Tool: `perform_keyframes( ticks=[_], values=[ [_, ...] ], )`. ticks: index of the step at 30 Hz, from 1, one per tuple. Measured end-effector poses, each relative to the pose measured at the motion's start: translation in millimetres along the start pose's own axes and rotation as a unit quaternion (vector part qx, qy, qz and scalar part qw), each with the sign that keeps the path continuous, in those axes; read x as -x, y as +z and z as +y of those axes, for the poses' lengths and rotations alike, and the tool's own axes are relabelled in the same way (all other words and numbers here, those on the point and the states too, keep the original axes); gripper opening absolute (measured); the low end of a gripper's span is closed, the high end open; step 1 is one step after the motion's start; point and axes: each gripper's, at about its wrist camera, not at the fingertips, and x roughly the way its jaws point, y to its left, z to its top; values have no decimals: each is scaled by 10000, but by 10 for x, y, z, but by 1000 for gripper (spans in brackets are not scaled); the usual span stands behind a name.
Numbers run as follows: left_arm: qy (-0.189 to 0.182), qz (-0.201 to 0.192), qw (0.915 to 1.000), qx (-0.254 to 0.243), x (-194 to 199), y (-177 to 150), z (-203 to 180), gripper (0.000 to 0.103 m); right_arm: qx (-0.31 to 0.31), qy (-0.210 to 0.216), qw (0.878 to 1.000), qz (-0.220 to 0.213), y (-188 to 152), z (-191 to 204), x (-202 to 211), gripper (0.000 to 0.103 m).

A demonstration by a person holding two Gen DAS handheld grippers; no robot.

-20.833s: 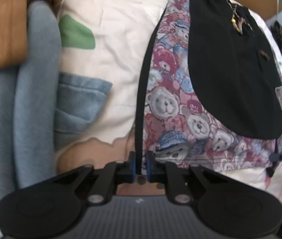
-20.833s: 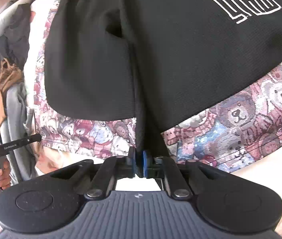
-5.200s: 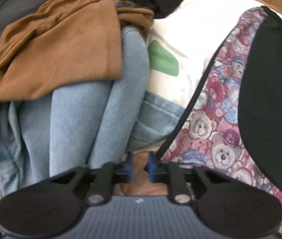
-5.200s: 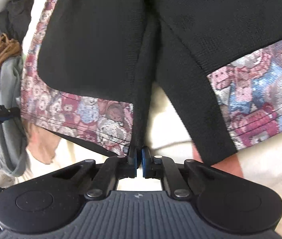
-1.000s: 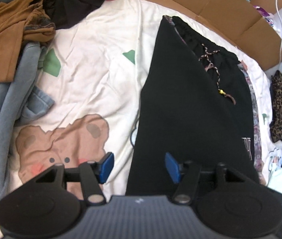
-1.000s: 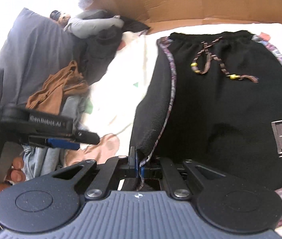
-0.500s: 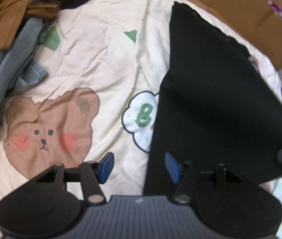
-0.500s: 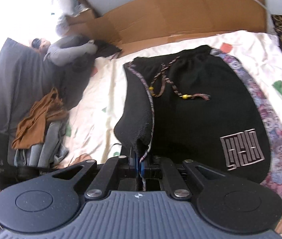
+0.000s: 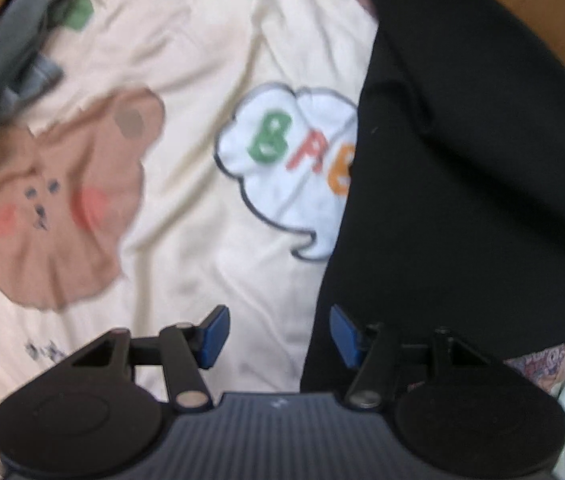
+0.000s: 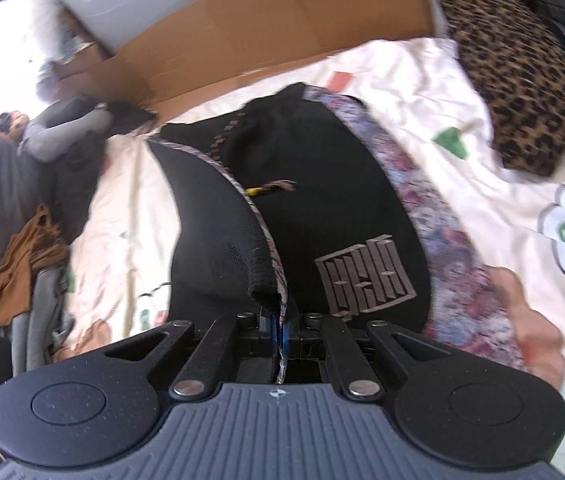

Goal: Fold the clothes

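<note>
The black shorts (image 10: 322,208) lie on a cream bed sheet (image 10: 434,92) that has a printed brown bear (image 9: 58,200) and a white cloud with coloured letters (image 9: 282,160). The shorts have side strips of a patterned fabric in pink, blue and purple, a drawstring (image 10: 270,188) with a small yellow bead, and a square grey logo (image 10: 366,276) on one leg.

The right gripper (image 10: 280,330) is closed tight on the hem corner of one leg of the shorts; the fabric edge passes between its blue pads. This leg is lifted from the sheet and curves over the other leg, so the shorts are partly folded along their length.

The left gripper (image 9: 276,334) points down at the sheet, and its jaws stand about half open with nothing between them. In the left wrist view the black cloth (image 9: 462,180) covers the right part of the picture, and its left edge runs down just inside the right blue pad (image 9: 342,336), but the pads do not press on it.

Behind the shorts stands flat brown cardboard (image 10: 282,12). A leopard-print cloth (image 10: 522,72) lies at the right of the bed. A heap of other clothes, with one ochre-brown piece (image 10: 18,272), lies at the left.
</note>
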Motion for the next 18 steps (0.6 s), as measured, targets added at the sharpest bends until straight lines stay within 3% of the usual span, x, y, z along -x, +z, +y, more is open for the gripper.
perform_keyframes(
  ticks=[18],
  values=[
    [-579,313,9961,595,-354,-490,-163,56,-1107,-676,9910,319,-343,-961,-255,0]
  ],
)
